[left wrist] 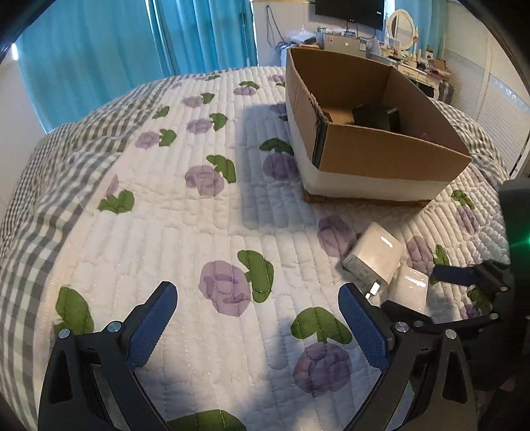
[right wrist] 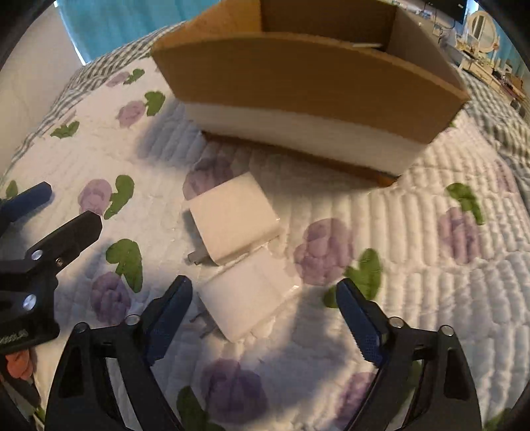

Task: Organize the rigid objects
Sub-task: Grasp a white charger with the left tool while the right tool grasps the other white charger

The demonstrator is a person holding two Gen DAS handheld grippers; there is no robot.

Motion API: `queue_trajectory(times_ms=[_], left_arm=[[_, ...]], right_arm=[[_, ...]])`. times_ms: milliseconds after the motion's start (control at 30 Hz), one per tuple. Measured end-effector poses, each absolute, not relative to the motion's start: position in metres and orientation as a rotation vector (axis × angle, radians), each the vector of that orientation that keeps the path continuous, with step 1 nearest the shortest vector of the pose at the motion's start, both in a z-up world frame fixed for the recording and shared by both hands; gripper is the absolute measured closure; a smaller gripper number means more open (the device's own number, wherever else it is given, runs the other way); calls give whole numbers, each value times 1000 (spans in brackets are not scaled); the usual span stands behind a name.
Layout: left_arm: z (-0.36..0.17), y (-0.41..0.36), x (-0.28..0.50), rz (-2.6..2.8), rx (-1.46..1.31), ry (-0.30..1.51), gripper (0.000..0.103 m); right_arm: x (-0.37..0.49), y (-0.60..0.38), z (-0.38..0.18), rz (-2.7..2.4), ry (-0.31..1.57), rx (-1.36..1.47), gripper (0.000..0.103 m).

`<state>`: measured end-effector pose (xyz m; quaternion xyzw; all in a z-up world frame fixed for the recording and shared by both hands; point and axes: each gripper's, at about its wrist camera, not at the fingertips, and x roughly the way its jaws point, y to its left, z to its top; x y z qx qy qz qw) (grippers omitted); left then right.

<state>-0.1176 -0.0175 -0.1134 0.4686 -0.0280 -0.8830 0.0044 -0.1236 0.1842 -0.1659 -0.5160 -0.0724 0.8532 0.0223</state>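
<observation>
A home bedroom: quilted floral bedspread (left wrist: 205,205), teal curtains (left wrist: 132,43), and a cluttered dressing table (left wrist: 420,66) with mirror (left wrist: 402,26).

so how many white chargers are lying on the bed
2: one charger nearer the cardboard box, the other charger touching it, just ahead of the right gripper. More may be hidden inside the box.

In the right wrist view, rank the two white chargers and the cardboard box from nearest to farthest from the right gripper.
1. Nearer white charger, just ahead between the open fingers of the right gripper.
2. Farther white charger, beyond it.
3. Cardboard box, at the back.
</observation>
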Motion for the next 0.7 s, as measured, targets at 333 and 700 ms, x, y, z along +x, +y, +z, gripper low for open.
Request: queue_trajectory(times_ms=[333, 700], left_arm=[[-106, -14, -118, -2764, 1488, -65, 4], [-124, 52, -145, -2773, 1661, -139, 4]], right_arm=[[-108, 189, -147, 2682, -224, -1555, 38], [-115, 240, -78, 2632, -369, -1365, 38]])
